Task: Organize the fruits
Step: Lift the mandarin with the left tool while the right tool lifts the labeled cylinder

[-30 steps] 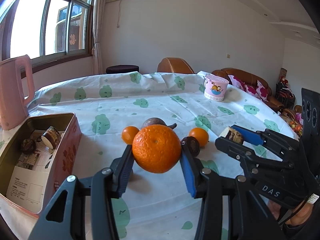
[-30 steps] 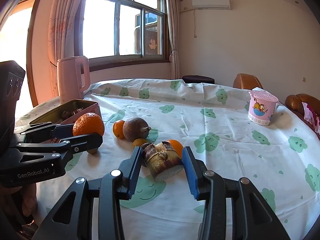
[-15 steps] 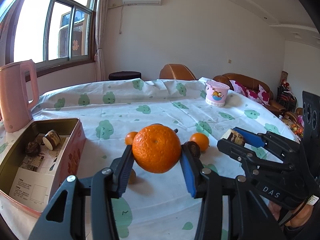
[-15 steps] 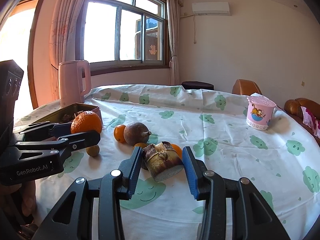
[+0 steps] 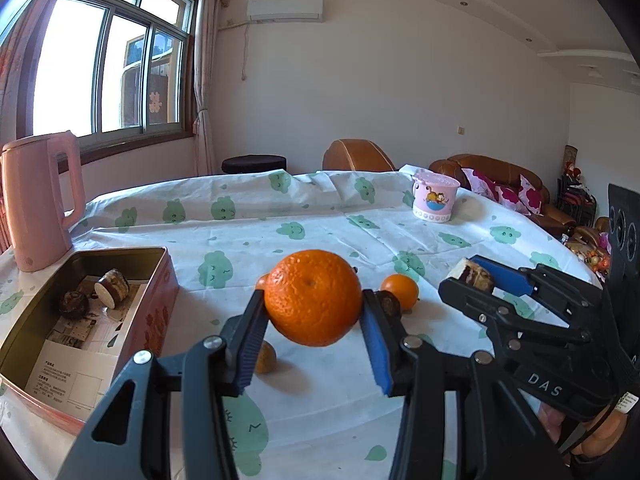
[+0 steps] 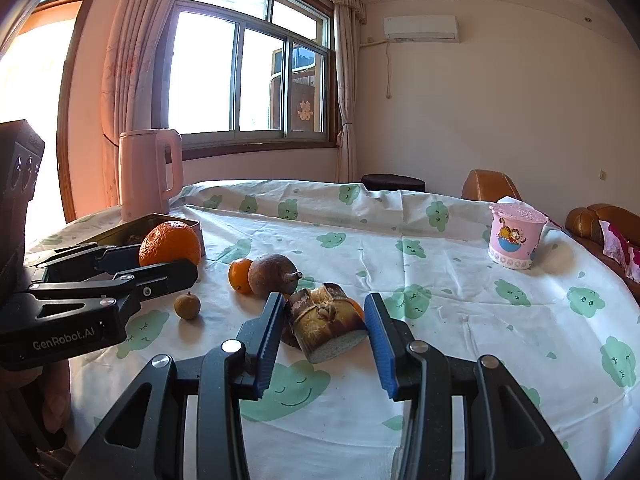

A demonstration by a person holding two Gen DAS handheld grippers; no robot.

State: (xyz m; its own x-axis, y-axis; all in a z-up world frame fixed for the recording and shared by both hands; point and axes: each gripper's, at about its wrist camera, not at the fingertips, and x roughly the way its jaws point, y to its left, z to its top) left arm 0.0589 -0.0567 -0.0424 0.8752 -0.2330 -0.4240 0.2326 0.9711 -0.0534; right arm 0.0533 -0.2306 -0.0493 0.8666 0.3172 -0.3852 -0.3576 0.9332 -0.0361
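I've got the big orange (image 5: pixel 313 297) clamped in my left tongs (image 5: pixel 312 320), lifted clear of the tablecloth (image 5: pixel 320 380), and a cut brown chunk (image 6: pixel 326 322) pinched in my right tongs (image 6: pixel 325 326). The open tin (image 5: pixel 158 280) lies off to the left of the left tongs, so the orange is nearer. Loose mandarins (image 6: pixel 239 276) and a longan (image 6: pixel 187 306) sit beyond.

On your table (image 5: pixel 328 224) you see a pink kettle (image 5: pixel 38 200) by the window (image 6: pixel 240 76), a pink cartoon cup (image 5: pixel 434 196), and a brown sofa (image 5: pixel 500 176) behind.
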